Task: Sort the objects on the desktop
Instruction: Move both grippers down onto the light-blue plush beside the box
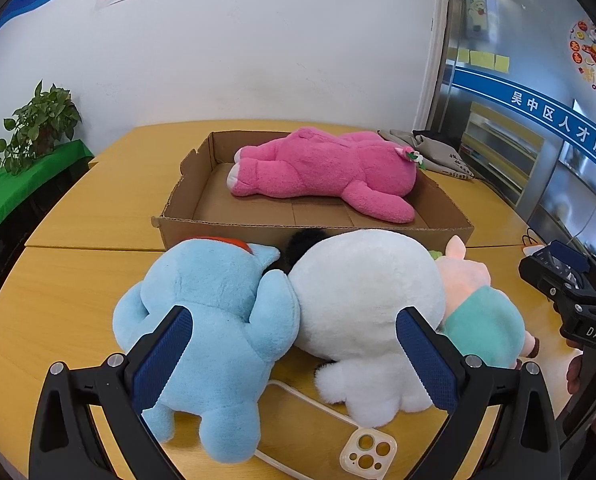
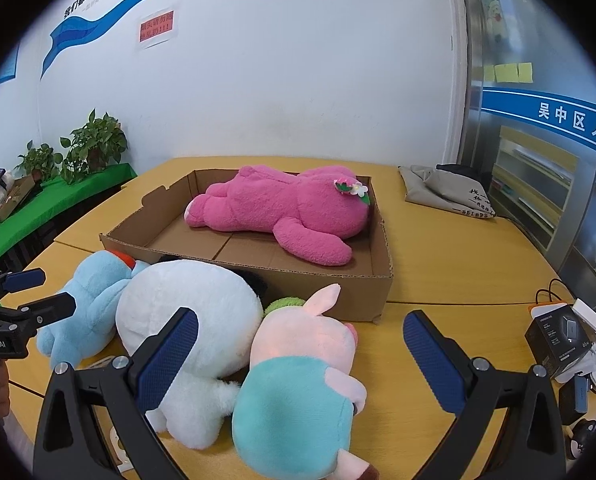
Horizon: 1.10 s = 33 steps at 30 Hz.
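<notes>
Box: the cardboard box (image 1: 226, 226) stands on the wooden table (image 1: 82, 216), at 12 o'clock from both grippers.
Already sorted: one toy only, the pink plush (image 1: 321, 168), lies on its side inside the box, toward the back wall.
Still outside: three toys lie in a row on the table just before the front wall of the box. From 9 to 3 o'clock they are the blue plush (image 1: 214, 312), the white plush (image 1: 361, 292) and the pig plush (image 2: 301, 372) in its green shirt. Each one touches its neighbour.
Also on the table: a clear phone case (image 1: 367, 454) at 6 o'clock in the left wrist view, partly under the toys. I cannot tell if it belongs to the sorting.
Left gripper: the left gripper (image 1: 294, 354) is spread wide and holds nothing; it hangs over the place where the blue plush and the white plush meet.
Right gripper: the right gripper (image 2: 299, 360) is also spread wide and empty, with the pig plush between its fingers but not pinched.
Progress: I judge the task to be in its early part, about one toy of four is done.
Likely step now: choosing and gripping the next toy; the pig plush seems the nearest one for the right side.
</notes>
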Each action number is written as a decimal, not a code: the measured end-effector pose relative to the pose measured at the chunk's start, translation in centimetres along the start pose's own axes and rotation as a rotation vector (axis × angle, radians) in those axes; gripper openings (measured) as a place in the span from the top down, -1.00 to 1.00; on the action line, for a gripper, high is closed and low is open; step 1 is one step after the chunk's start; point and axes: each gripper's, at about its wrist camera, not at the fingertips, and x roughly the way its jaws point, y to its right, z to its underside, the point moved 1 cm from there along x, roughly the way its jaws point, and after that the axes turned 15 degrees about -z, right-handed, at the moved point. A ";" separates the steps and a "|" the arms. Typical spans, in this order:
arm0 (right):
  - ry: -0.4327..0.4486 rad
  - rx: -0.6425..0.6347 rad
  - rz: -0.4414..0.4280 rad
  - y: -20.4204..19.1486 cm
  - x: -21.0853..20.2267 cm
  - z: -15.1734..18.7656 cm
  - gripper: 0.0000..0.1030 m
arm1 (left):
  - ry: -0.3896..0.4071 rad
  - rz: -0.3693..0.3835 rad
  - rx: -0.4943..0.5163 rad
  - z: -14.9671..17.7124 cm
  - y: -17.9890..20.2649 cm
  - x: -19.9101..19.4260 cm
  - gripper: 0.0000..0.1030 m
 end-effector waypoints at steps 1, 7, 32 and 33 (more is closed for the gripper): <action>-0.001 0.000 -0.004 -0.1 0.0 0.0 -0.99 | -0.001 0.003 0.000 0.0 -0.3 0.1 -1.00; 0.014 0.003 -0.080 -1.4 0.4 -0.2 -0.99 | -0.034 0.025 0.000 0.1 -3.0 0.9 -1.00; -0.242 0.304 -0.428 -13.8 13.8 3.8 -0.59 | -0.309 0.181 -0.133 2.6 -16.4 13.9 0.27; -0.255 0.314 -0.423 -13.8 14.4 4.1 -0.55 | -0.318 0.184 -0.131 2.7 -16.3 14.2 0.30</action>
